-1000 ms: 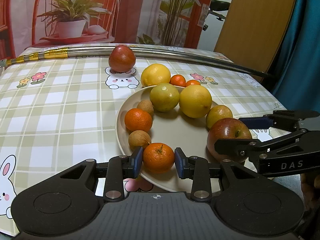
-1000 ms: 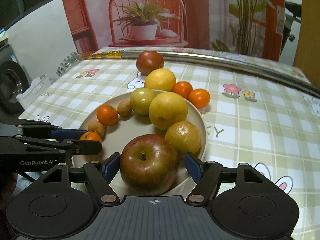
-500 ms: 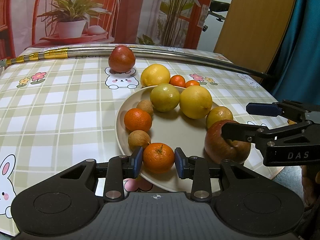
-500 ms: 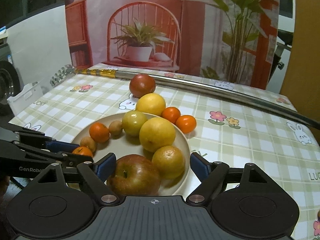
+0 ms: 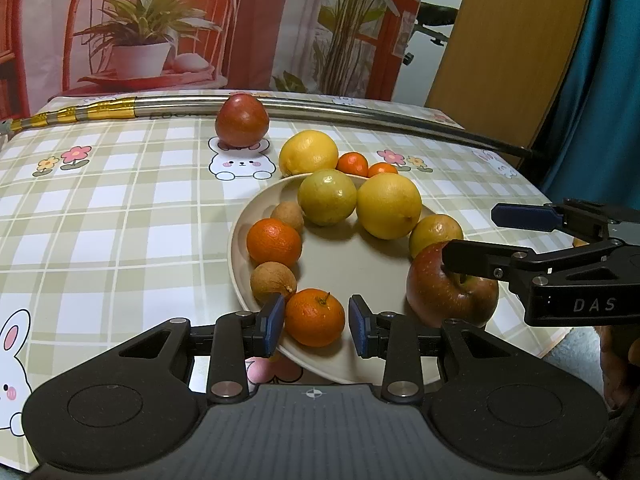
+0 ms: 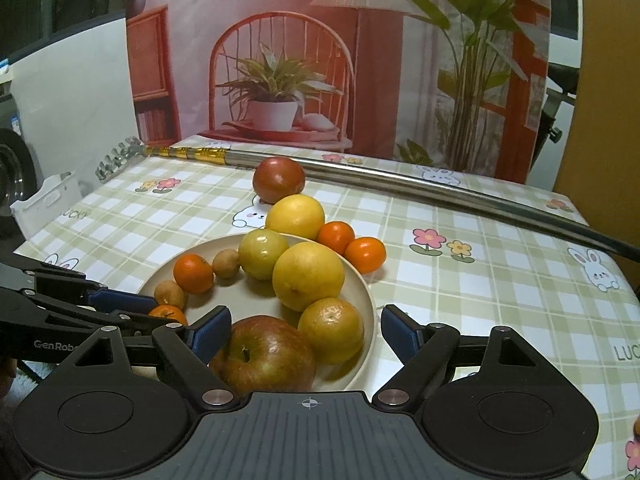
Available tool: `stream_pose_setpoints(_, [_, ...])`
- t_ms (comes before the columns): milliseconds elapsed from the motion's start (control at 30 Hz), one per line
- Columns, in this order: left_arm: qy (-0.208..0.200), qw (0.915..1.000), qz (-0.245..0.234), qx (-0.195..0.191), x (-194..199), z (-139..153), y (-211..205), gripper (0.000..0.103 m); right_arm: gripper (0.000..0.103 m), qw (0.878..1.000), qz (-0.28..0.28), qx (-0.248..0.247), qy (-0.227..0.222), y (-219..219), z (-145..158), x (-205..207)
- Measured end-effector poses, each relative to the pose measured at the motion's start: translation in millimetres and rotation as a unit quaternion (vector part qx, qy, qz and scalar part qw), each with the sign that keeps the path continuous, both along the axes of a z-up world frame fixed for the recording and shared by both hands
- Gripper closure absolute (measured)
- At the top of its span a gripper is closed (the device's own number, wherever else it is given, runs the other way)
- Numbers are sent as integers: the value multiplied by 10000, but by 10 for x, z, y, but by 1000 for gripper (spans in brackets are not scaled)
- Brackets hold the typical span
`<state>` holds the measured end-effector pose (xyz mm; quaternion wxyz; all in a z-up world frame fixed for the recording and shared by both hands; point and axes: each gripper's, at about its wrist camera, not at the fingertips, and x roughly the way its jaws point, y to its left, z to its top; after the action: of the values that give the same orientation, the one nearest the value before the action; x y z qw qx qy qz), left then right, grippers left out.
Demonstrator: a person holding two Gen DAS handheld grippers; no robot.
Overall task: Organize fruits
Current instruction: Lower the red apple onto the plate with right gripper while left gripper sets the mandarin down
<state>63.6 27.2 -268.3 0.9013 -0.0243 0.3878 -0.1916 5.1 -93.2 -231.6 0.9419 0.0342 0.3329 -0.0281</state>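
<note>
Two fruits sit at the plate's (image 5: 240, 280) near rim: a mandarin (image 5: 315, 317) between the left gripper's (image 5: 316, 322) narrowly parted, seemingly non-touching pads, and an apple (image 6: 266, 354) released by the right gripper (image 6: 306, 332), whose jaws have just been opening; more fruit waits on the surface (image 5: 120, 208) beyond.

Fruits ringed on beige plate (image 5: 240, 248), red apple (image 5: 448, 292) at rim, mandarin (image 5: 315, 317) beside.

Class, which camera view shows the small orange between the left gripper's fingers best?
The left wrist view: the small orange sits whole and central between the blue fingers. The right wrist view shows only a sliver behind the left gripper's arm.
</note>
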Motion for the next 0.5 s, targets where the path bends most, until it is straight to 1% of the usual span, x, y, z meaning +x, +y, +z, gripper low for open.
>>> stream_pose_setpoints(200, [-46,10000,22,12,-17,13,6,65,24,10000,1,2,-2,-4,-1,1])
stream_pose_setpoints(400, [-168,9997,153,65,-33,58,47,65,24,10000,-1,4,-5,-5,-2,0])
stream_pose_setpoints(500, [-160,9996,201,82,-8,104,78,65,24,10000,-9,3,-23,-10,8,-2])
